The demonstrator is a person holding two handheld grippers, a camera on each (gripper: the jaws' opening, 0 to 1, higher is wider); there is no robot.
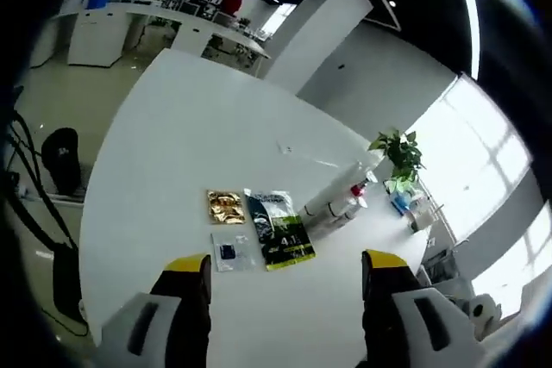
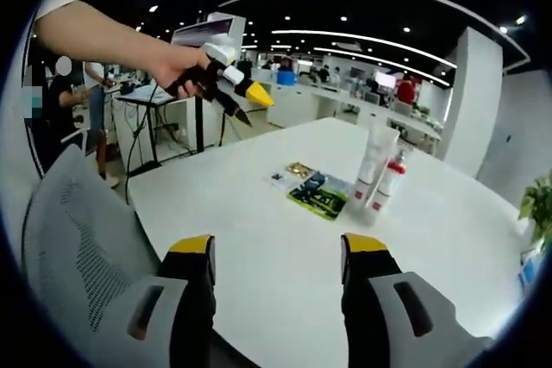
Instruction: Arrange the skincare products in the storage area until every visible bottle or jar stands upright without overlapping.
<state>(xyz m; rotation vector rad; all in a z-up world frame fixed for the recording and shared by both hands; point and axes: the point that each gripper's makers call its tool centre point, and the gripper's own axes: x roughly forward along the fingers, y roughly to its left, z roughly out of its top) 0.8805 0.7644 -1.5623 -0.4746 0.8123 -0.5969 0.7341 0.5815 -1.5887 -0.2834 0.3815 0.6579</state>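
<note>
— Table first: what stands on it?

— White tube upright, red-capped bottle touching beside it, also upright. Beside the tube lie flat packets: green sachet, gold sachet, small clear packet.

— Progress?

— Both bottles seem upright already; I judge little remains, perhaps separating them.

— Tools?

— Left gripper and right gripper hover above the table, jaws spread, holding nothing.

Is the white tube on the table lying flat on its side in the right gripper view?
No, the white tube stands upright on the table, next to a red-capped bottle.
</note>
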